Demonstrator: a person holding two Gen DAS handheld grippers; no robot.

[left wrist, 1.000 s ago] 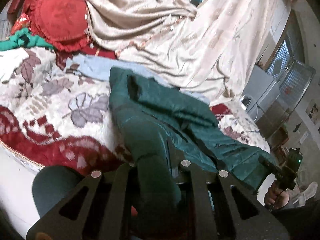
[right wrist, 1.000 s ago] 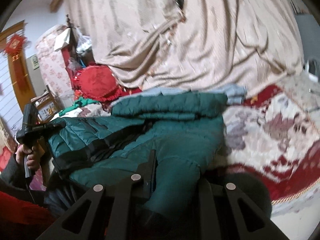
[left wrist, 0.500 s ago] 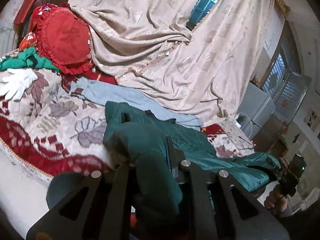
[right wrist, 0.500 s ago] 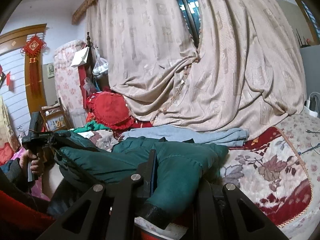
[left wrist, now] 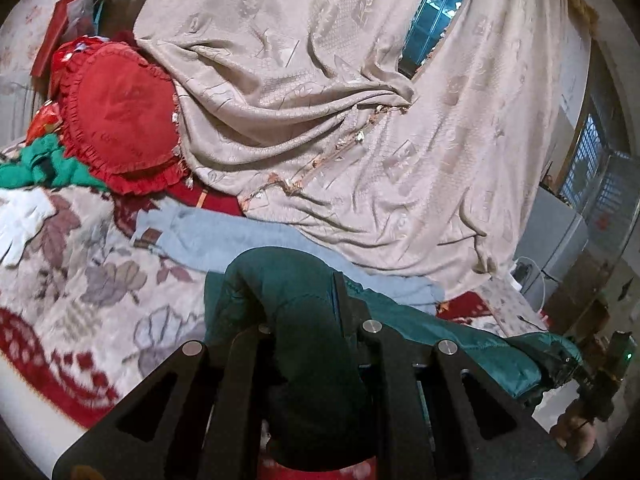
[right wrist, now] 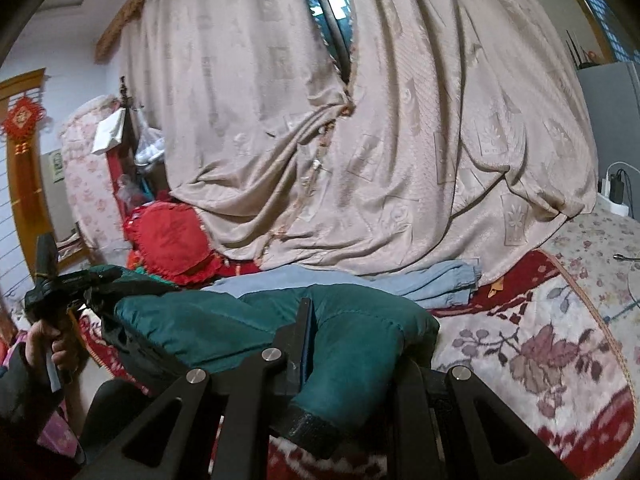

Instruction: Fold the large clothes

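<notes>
A dark green padded jacket (left wrist: 280, 280) hangs stretched between both grippers above the bed. My left gripper (left wrist: 308, 320) is shut on one bunched end, and the fabric spills over and hides its fingertips. At the far right of the left wrist view, the right gripper (left wrist: 576, 364) pinches the other end, with a hand below it. In the right wrist view, my right gripper (right wrist: 352, 340) is shut on a cuffed sleeve of the jacket (right wrist: 200, 324). The left gripper (right wrist: 68, 284) holds the far end at the left edge.
Under the jacket lies a floral red and cream blanket (left wrist: 80, 280). Behind it rest a light blue garment (left wrist: 224, 240), a red frilled cushion (left wrist: 124, 116) and a green cloth (left wrist: 36, 164). A beige curtain (left wrist: 320, 100) drapes onto the bed. A power strip (right wrist: 616, 196) sits far right.
Both grippers have risen and tipped upward, lifting the green jacket off the blanket. It now hangs taut between them, and more of the curtain fills both views.
</notes>
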